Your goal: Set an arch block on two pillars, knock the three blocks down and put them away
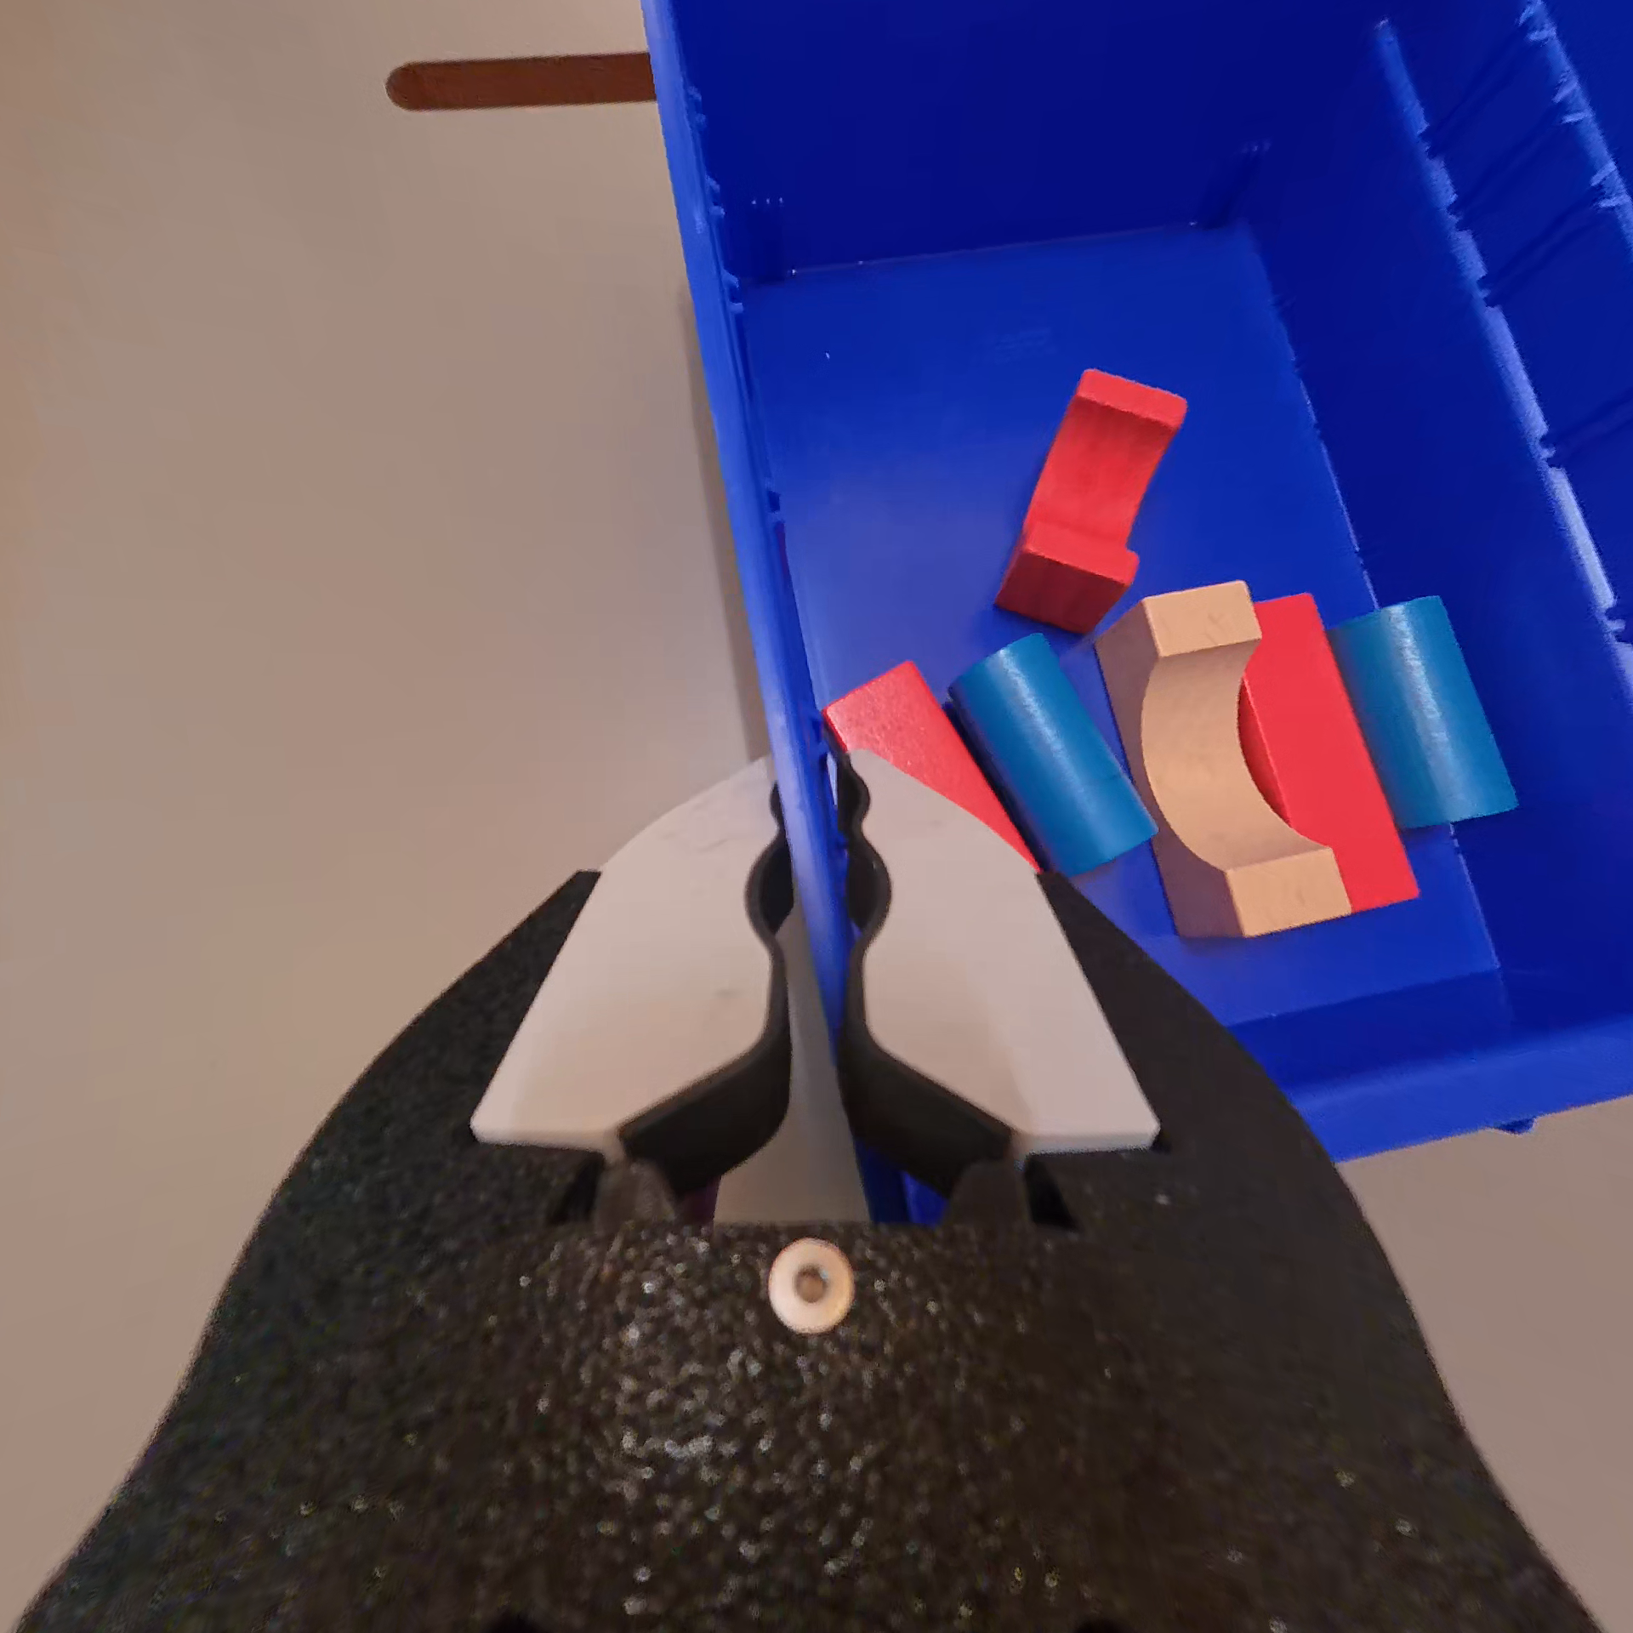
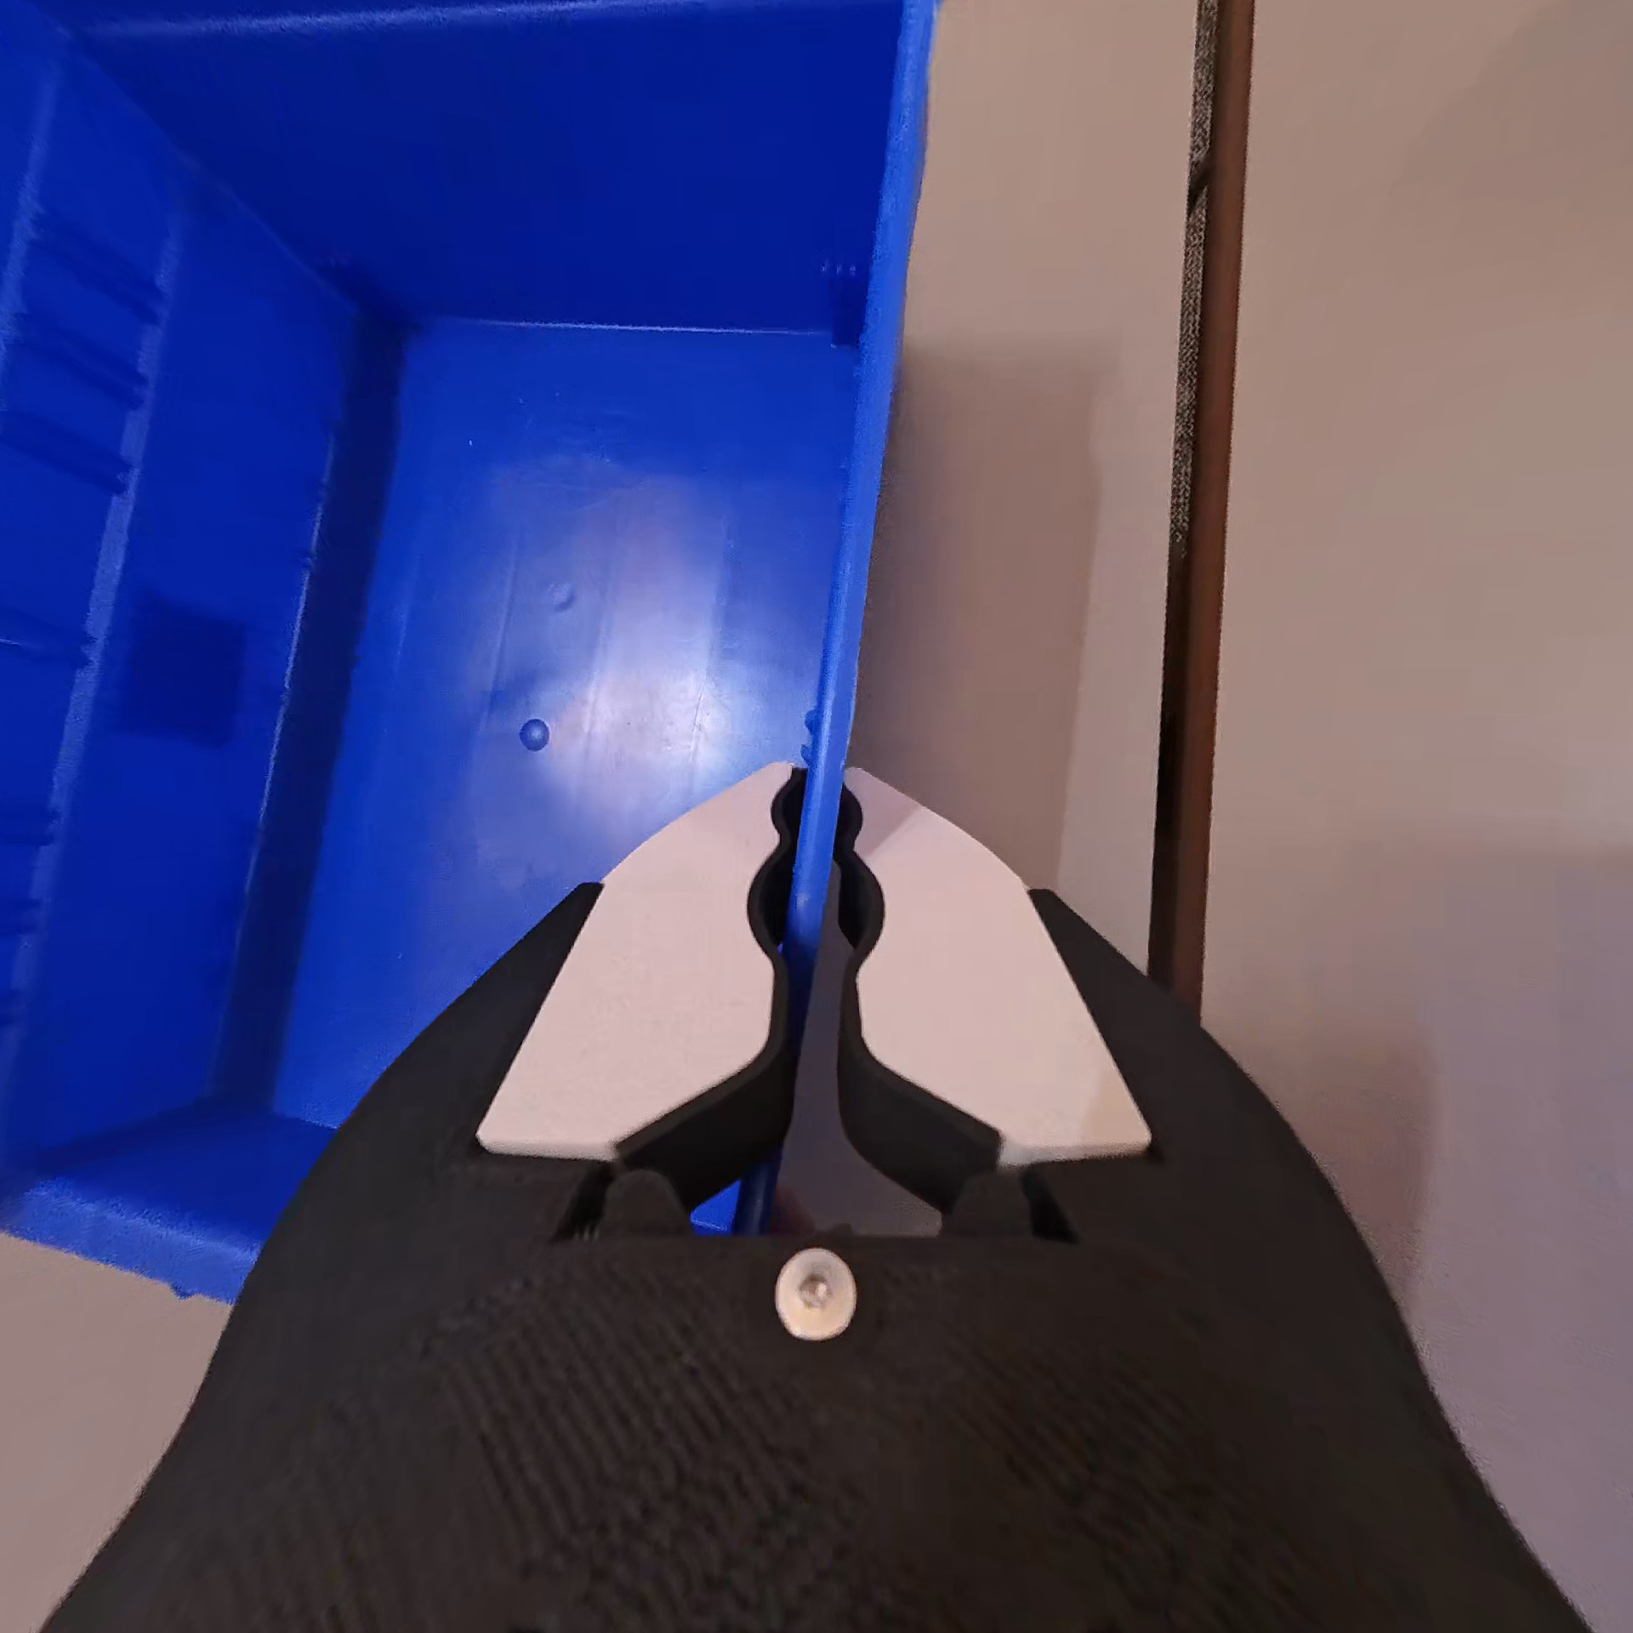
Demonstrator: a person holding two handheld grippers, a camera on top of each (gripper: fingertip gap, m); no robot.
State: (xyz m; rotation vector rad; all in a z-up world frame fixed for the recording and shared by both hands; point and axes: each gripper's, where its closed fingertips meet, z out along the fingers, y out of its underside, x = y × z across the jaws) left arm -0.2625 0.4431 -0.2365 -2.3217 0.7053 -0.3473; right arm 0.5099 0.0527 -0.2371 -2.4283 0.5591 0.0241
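My left gripper (image 1: 811, 786) is shut on the left wall of a blue plastic bin (image 1: 733, 371), one finger inside and one outside. In that compartment lie several wooden blocks: a red arch block (image 1: 1091, 499), a tan arch block (image 1: 1211, 760), a red flat block (image 1: 1317, 751), two blue half-cylinders (image 1: 1047, 764) (image 1: 1423, 711) and a red block (image 1: 910, 733) partly hidden by my finger. My right gripper (image 2: 817, 786) is shut on the right wall of the blue bin (image 2: 875, 371). The compartment floor (image 2: 610, 636) in front of it holds nothing that shows.
The bin stands on a beige surface (image 1: 309, 530). A brown wooden strip (image 1: 521, 84) lies beyond the bin on the left. A dark brown edge with mesh (image 2: 1202, 530) runs along the right of the right wrist view. A ribbed divider (image 1: 1502, 265) splits the bin.
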